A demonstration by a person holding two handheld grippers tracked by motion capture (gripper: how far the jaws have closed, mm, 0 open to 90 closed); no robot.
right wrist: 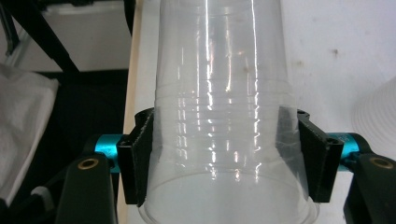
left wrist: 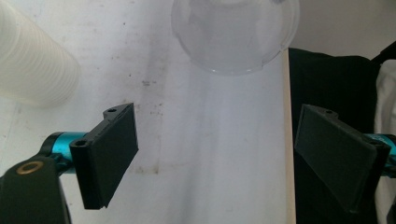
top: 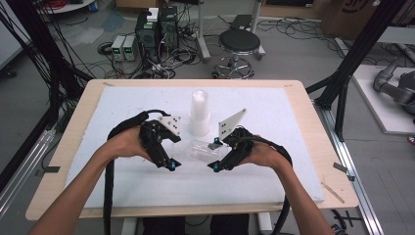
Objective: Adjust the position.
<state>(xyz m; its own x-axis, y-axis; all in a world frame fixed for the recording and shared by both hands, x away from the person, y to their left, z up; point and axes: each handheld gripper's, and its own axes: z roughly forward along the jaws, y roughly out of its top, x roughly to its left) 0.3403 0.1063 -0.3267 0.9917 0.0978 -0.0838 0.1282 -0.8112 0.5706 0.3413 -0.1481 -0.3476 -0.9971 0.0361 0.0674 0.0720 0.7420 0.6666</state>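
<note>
A clear plastic cup (top: 199, 149) hangs on its side just above the white board, and my right gripper (top: 214, 156) is shut on it near its rim. In the right gripper view both black pads press the cup's (right wrist: 224, 107) ribbed wall, with the right gripper (right wrist: 224, 156) around it. My left gripper (top: 171, 154) faces the cup's base from the left, open. In the left gripper view its jaws stand wide with nothing between them (left wrist: 215, 158), and the cup's round base (left wrist: 236, 35) is ahead of them. A stack of white cups (top: 199, 112) stands upright behind both grippers.
The white foam board (top: 122, 176) covers a wooden table (top: 323, 147). The stack of white cups (left wrist: 32, 65) is close at the upper left of the left gripper view. Beyond the table a stool (top: 239, 44), computer boxes (top: 156, 32) and cables are on the floor.
</note>
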